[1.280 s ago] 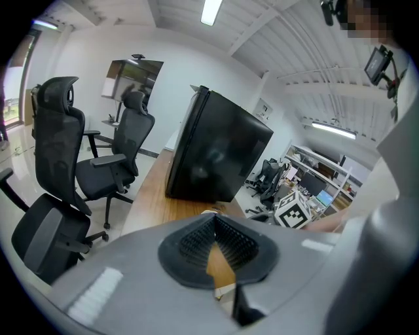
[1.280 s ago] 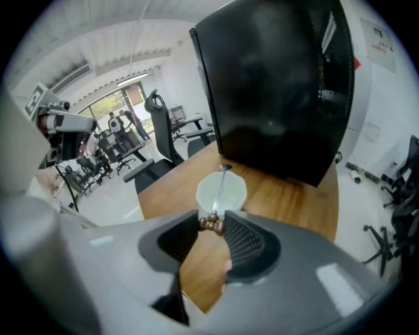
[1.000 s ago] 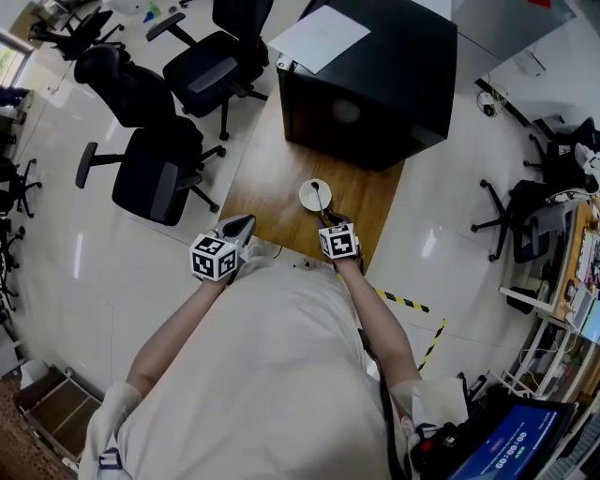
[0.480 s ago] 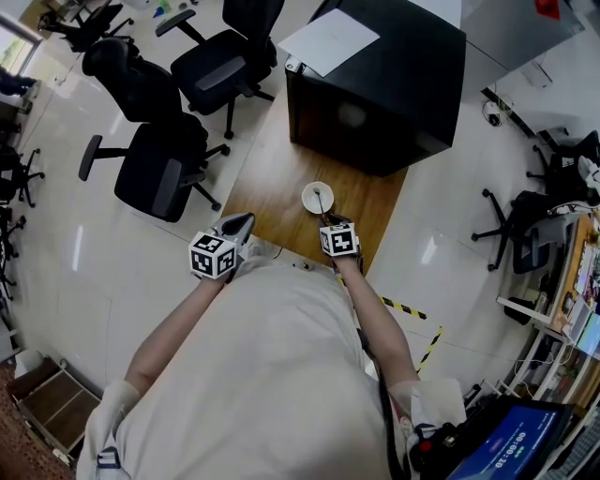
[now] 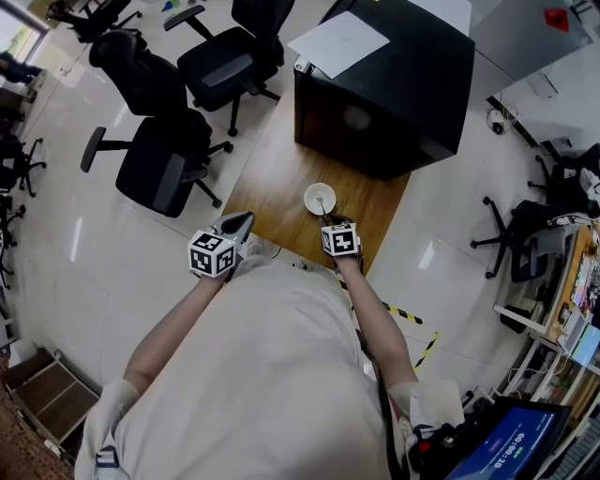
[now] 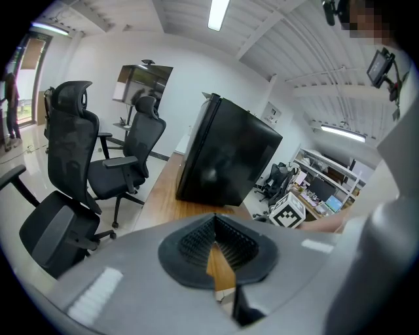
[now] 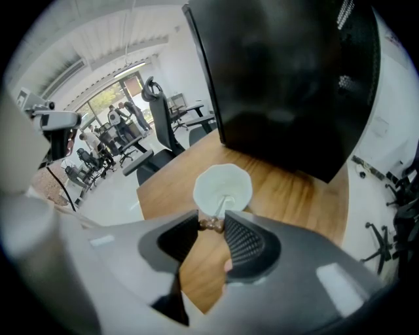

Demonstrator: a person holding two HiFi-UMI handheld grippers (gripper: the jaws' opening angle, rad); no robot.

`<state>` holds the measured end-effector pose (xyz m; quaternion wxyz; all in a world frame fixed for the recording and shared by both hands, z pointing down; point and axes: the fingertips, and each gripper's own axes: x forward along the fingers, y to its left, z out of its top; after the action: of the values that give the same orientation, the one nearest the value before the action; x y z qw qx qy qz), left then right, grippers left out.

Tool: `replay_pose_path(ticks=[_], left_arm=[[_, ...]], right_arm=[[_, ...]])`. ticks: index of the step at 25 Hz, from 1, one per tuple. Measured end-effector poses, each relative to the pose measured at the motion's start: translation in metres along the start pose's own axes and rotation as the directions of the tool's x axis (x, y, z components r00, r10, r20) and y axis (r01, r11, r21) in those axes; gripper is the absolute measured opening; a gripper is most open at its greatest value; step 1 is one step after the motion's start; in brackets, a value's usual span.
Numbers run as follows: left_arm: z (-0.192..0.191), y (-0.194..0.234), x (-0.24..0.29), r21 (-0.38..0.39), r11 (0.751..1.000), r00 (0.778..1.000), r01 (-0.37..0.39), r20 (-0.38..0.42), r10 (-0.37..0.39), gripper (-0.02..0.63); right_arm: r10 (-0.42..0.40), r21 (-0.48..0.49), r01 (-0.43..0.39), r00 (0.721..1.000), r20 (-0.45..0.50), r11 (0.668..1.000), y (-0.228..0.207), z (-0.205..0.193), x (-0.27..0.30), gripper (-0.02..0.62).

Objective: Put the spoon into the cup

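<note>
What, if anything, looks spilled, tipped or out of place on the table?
Nothing stands out. The cup stands upright on the wooden table, no spill around it, and the spoon leans inside, handle end in the right tongs.

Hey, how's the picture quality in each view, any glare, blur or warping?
Head view: glossy floor mirrors ceiling lights as pale streaks, and edges bend. Left gripper view: fisheye with dark corners, lamp blown out, left tool soft up close. Right gripper view: same warping, windows glare at left, cup sharp.
</note>
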<state>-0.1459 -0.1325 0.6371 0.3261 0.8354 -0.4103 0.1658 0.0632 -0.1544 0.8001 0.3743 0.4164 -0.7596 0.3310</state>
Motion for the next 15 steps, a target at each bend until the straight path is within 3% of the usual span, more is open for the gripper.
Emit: replay_pose_path(ticks=[15], left_arm=[[0.002, 0.004, 0.0, -0.009, 1.0, 1.0, -0.007, 0.013, 0.008, 0.003]], right_arm=[[-0.005, -0.008, 0.005, 0.999, -0.039, 1.0, -0.013, -0.006, 0.012, 0.127]])
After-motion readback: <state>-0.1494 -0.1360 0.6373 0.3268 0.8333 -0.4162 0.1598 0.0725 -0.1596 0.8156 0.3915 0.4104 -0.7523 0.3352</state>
